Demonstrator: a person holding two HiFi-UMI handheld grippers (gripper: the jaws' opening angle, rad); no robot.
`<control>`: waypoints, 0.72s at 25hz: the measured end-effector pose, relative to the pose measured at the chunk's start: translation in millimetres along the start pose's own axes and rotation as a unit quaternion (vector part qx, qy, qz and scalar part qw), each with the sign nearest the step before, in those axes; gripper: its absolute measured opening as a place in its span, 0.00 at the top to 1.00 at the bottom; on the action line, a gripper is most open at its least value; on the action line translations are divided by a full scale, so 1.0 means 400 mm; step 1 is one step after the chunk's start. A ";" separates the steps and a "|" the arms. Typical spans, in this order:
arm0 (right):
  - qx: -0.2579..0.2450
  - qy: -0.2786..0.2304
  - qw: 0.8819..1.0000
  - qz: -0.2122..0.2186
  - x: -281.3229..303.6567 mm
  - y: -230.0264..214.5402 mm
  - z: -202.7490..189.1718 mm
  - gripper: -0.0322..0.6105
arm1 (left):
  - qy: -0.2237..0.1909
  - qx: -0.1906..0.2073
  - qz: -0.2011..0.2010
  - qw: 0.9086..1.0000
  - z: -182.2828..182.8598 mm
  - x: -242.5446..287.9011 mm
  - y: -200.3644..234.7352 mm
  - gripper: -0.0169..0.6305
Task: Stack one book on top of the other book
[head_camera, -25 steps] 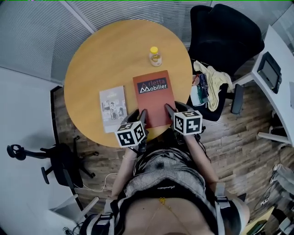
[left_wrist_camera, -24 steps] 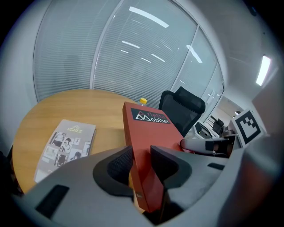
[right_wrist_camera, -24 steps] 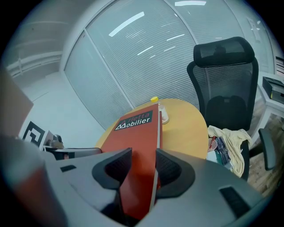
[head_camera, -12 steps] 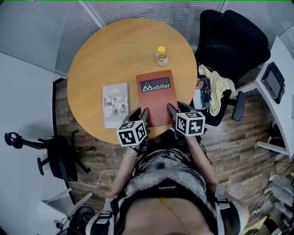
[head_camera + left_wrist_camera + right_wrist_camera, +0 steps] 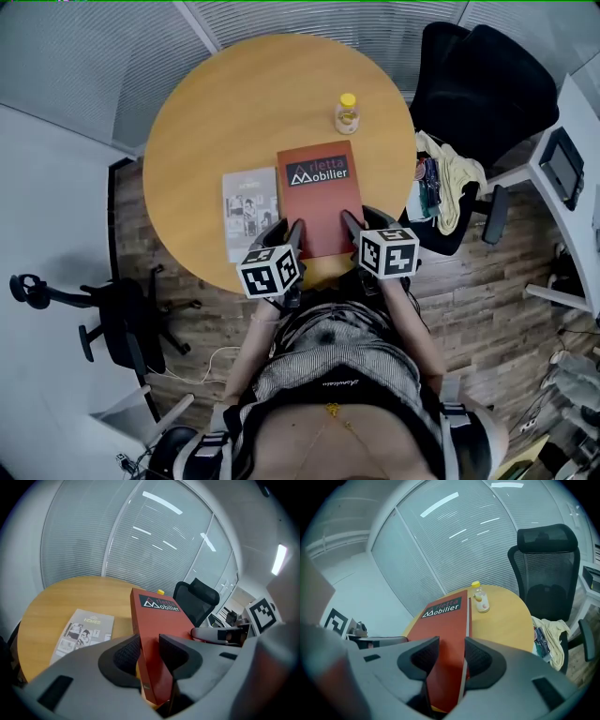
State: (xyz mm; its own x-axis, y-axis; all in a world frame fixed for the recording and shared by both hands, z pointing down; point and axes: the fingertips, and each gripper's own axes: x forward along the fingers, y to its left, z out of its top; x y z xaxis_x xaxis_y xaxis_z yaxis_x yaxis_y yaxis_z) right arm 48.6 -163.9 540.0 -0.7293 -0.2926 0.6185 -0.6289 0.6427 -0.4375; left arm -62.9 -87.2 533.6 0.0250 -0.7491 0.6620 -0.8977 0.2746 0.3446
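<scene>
A red book (image 5: 319, 192) with a dark title band sits on the round wooden table (image 5: 225, 103), its near edge towards me. My left gripper (image 5: 286, 234) is shut on its near left corner and my right gripper (image 5: 353, 228) on its near right corner. In the left gripper view the red book (image 5: 157, 620) stands between the pads of the left gripper (image 5: 149, 651). The right gripper view shows the same book (image 5: 445, 620) clamped in the right gripper (image 5: 451, 656). A thin grey book (image 5: 251, 211) lies flat just left of the red one, also visible as the grey book (image 5: 84, 632).
A small bottle (image 5: 347, 114) with a yellow cap stands behind the red book. A black office chair (image 5: 478, 75) with clothes (image 5: 450, 173) on it is at the table's right. Another chair (image 5: 103, 319) stands on the floor at left. A white desk (image 5: 572, 141) is at far right.
Both grippers have carried the red book leftwards. Its left edge now meets the grey book's right edge, where a gap showed before.
</scene>
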 end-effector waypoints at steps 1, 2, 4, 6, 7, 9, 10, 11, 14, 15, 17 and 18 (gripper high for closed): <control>0.000 0.000 1.000 0.000 0.007 0.012 0.000 0.68 | 0.000 0.000 -0.001 1.000 0.003 -0.005 0.013 0.76; 0.001 0.000 1.000 -0.001 0.015 0.024 -0.001 0.68 | -0.001 -0.001 -0.001 1.000 0.005 -0.010 0.027 0.76; 0.000 0.001 1.000 -0.001 0.034 0.054 -0.002 0.68 | -0.003 -0.003 0.000 1.000 0.010 -0.023 0.059 0.76; -0.002 0.001 1.000 -0.001 0.056 0.093 -0.006 0.68 | -0.004 -0.006 0.001 1.000 0.013 -0.041 0.099 0.76; -0.002 0.002 1.000 -0.002 0.066 0.115 -0.008 0.68 | -0.003 -0.008 0.000 1.000 0.014 -0.052 0.121 0.76; -0.002 0.001 1.000 -0.004 0.082 0.158 -0.015 0.68 | 0.000 -0.010 -0.004 1.000 0.017 -0.074 0.162 0.76; -0.001 -0.001 1.000 -0.005 0.090 0.178 -0.019 0.68 | 0.001 -0.009 -0.005 1.000 0.019 -0.084 0.182 0.76; 0.001 -0.002 1.000 -0.006 0.099 0.198 -0.022 0.68 | 0.001 -0.008 -0.005 1.000 0.022 -0.093 0.201 0.76; 0.004 -0.005 1.000 -0.010 0.127 0.245 -0.031 0.68 | 0.002 -0.003 -0.006 1.000 0.029 -0.110 0.254 0.76; 0.005 -0.005 1.000 -0.012 0.135 0.258 -0.033 0.68 | 0.002 -0.003 -0.007 1.000 0.030 -0.115 0.269 0.76; 0.006 -0.005 1.000 -0.013 0.152 0.284 -0.038 0.68 | 0.005 -0.003 -0.010 1.000 0.032 -0.125 0.298 0.76; 0.006 -0.005 1.000 -0.013 0.160 0.297 -0.040 0.68 | 0.006 -0.003 -0.011 1.000 0.032 -0.130 0.313 0.76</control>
State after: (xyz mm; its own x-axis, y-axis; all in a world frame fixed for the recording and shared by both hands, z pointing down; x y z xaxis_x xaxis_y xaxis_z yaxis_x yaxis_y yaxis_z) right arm -68.4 -95.0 538.3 -0.7151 -0.3167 0.6232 -0.6513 0.6257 -0.4294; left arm -182.4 -21.5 533.6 0.0494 -0.7477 0.6622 -0.8945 0.2619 0.3624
